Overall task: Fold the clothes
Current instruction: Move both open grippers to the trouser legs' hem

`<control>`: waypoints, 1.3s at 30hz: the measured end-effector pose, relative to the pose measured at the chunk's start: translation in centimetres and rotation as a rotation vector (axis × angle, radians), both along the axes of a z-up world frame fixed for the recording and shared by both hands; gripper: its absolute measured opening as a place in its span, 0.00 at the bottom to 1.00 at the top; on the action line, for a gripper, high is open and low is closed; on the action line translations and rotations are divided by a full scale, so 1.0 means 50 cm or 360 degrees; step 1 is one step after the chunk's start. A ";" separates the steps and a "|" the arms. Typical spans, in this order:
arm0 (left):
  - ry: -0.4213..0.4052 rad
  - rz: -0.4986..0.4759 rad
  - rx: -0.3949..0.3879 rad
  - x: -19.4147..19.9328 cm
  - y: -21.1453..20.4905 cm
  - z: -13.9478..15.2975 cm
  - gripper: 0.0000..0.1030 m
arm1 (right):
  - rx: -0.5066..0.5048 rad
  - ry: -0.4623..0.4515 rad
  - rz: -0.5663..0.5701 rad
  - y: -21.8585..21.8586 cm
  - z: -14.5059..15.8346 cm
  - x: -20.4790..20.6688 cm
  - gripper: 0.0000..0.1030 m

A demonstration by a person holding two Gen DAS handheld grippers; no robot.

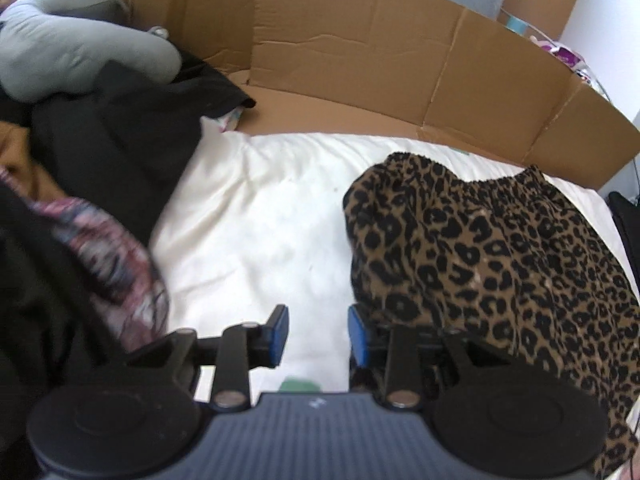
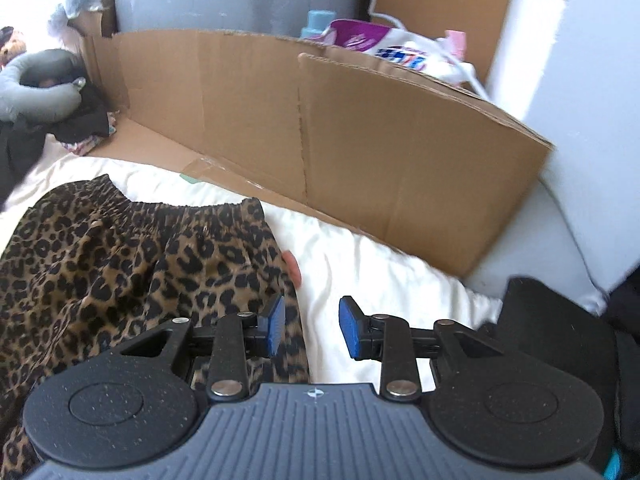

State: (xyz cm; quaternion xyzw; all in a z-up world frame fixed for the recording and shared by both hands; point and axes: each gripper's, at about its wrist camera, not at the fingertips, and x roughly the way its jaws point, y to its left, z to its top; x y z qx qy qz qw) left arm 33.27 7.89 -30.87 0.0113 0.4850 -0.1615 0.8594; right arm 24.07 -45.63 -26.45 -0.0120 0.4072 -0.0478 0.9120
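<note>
A leopard-print garment [image 1: 480,248] with an elastic waistband at its far edge lies spread on the white bedding [image 1: 260,208]. My left gripper [image 1: 319,332] is open just off its left edge. Only bedding shows between the blue pads, and the right pad [image 1: 357,336] is beside the cloth's edge. In the right wrist view the same garment [image 2: 120,256] fills the left side. My right gripper [image 2: 312,326] is open at its right edge, with the left pad [image 2: 276,326] above the cloth and the right pad over the bedding [image 2: 380,280].
A pile of black clothes [image 1: 112,148], a pink patterned garment [image 1: 120,248] and a grey pillow [image 1: 60,52] lie to the left. A cardboard wall [image 2: 360,140] runs along the far side, with bags [image 2: 380,44] behind it. A black object [image 2: 560,320] sits to the right.
</note>
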 end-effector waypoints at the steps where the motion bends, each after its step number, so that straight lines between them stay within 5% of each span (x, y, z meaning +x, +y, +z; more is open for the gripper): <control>1: 0.0000 0.0001 0.0000 -0.011 0.006 0.003 0.33 | 0.0007 -0.0002 -0.0018 -0.002 0.003 -0.017 0.36; 14: 0.0001 0.0191 -0.0013 -0.130 0.074 0.009 0.33 | 0.0006 0.0062 -0.0284 -0.032 -0.039 -0.209 0.36; 25: -0.0005 0.0533 -0.0210 -0.182 0.112 0.007 0.32 | 0.0196 0.0115 -0.0465 -0.026 -0.084 -0.290 0.36; 39: 0.0113 0.0429 -0.0157 -0.194 0.071 -0.070 0.32 | 0.0308 0.0172 -0.0496 -0.016 -0.131 -0.314 0.36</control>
